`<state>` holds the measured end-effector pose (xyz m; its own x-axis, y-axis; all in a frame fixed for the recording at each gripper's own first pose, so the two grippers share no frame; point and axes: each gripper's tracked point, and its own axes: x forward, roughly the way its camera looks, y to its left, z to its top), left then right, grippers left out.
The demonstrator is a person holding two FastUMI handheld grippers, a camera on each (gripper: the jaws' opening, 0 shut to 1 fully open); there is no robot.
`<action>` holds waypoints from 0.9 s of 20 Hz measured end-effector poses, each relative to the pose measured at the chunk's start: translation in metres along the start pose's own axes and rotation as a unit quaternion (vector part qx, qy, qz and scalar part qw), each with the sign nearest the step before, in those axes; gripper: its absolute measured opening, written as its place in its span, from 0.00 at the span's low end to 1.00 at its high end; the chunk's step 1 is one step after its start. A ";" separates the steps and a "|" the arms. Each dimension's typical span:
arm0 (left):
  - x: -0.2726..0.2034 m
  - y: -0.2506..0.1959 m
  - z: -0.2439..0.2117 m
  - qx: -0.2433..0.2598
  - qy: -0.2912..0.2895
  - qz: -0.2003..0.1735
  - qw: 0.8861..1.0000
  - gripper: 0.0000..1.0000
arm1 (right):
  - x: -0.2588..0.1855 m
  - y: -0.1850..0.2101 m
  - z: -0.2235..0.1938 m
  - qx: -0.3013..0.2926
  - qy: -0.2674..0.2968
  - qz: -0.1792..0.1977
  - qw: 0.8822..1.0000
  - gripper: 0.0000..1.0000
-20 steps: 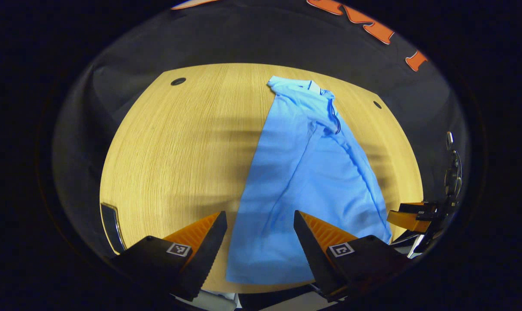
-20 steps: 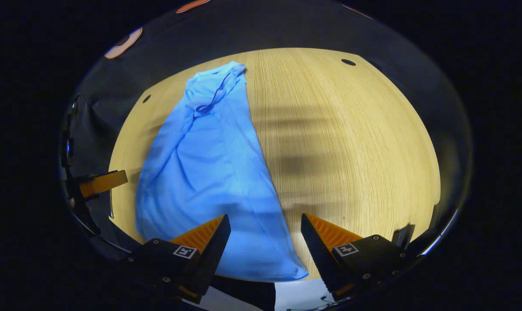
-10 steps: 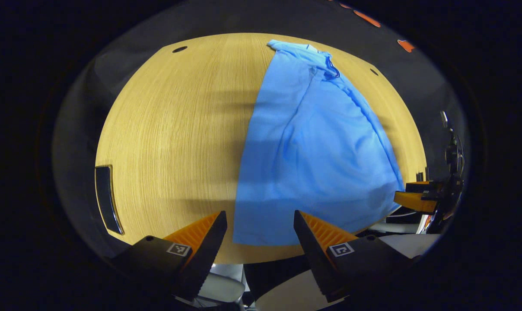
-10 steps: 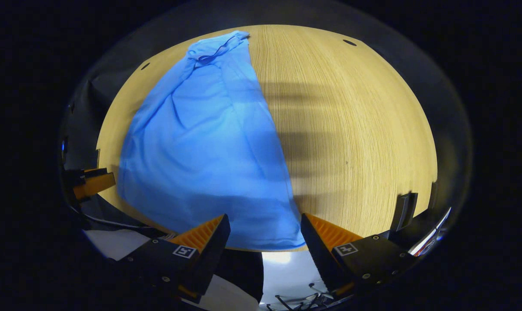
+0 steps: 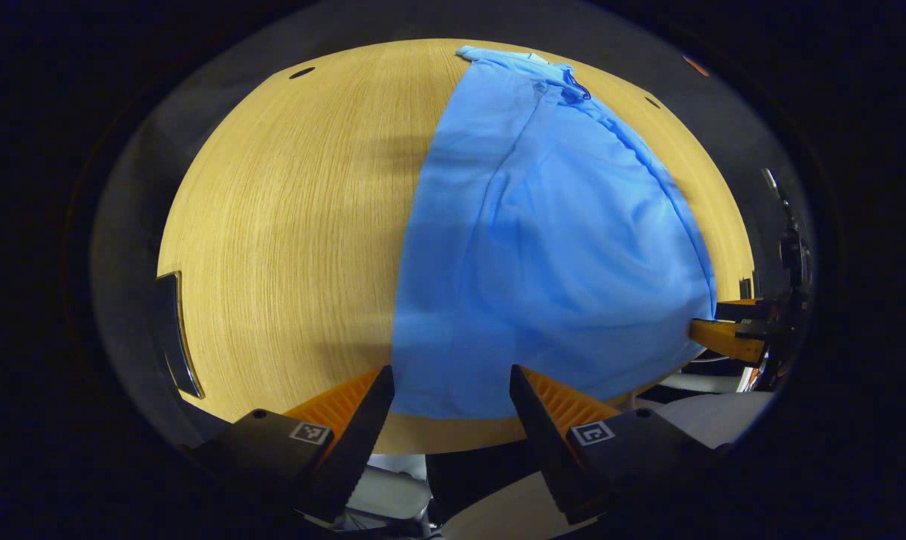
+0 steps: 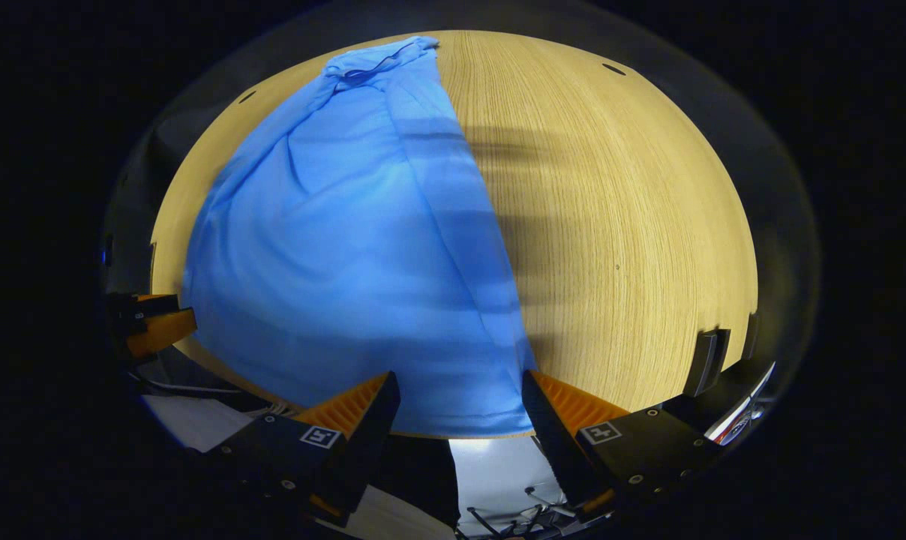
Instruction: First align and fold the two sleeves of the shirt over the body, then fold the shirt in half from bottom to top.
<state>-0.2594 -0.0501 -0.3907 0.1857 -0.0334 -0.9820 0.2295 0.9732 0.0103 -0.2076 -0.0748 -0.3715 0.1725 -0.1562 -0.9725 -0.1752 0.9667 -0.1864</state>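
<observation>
Left gripper [image 5: 451, 379] spread, holding nothing; blue shirt [image 5: 543, 247] lies on table [image 5: 288, 225], hem between and ahead of fingertips. Right gripper [image 6: 460, 386] spread too, hem just ahead.

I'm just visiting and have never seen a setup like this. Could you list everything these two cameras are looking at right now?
Light blue shirt: one, blue, lying lengthwise on the table, collar at the far end, hem at the near edge, sleeves already folded in.
Round light wooden table: one, pale yellow wood, under the shirt.
Small dark holes in the tabletop: several, dark, near the far rim.
Left gripper: one, open, poised over the hem's left corner.
Right gripper: one, open, poised over the hem's right corner.
</observation>
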 end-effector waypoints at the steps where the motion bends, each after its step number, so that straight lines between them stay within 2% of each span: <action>1: 0.001 -0.002 -0.001 0.001 0.001 0.004 1.000 1.00 | -0.001 0.000 0.001 -0.001 -0.004 -0.003 1.000 0.99; 4: 0.009 0.003 -0.008 0.006 0.008 0.024 1.000 1.00 | 0.000 0.001 0.001 -0.002 -0.006 0.000 1.000 0.99; 10: 0.011 0.001 -0.009 -0.002 0.012 0.029 1.000 0.99 | 0.001 0.001 0.000 0.007 0.005 -0.001 1.000 0.99; 12: 0.013 0.000 -0.009 -0.008 0.013 0.028 1.000 0.96 | 0.000 0.001 0.000 0.009 0.009 -0.001 1.000 0.94; 13: 0.013 -0.001 -0.008 -0.008 0.010 0.027 1.000 0.93 | 0.000 0.001 0.000 0.007 0.009 0.000 1.000 0.80; 14: 0.011 -0.002 -0.009 -0.009 0.006 0.024 1.000 0.82 | 0.001 0.002 0.000 0.008 0.008 0.000 1.000 0.72; 15: 0.011 -0.003 -0.007 -0.009 0.003 0.021 1.000 0.75 | 0.001 0.002 0.000 0.009 0.008 0.000 1.000 0.57; 16: 0.012 -0.005 -0.006 -0.008 0.001 0.015 1.000 0.56 | -0.002 0.003 0.000 0.010 0.007 0.002 1.000 0.42; 17: 0.013 -0.008 -0.004 -0.013 -0.001 0.004 1.000 0.47 | 0.000 0.006 0.001 0.012 0.006 0.006 1.000 0.17; 18: 0.014 -0.009 -0.005 -0.018 0.000 0.001 1.000 0.29 | 0.000 0.007 0.002 0.010 0.002 0.006 1.000 0.13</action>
<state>-0.2640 -0.0580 -0.4057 0.1863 -0.0309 -0.9820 0.1936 0.9811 0.0058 -0.2073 -0.0675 -0.3724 0.1661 -0.1450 -0.9754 -0.1574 0.9726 -0.1713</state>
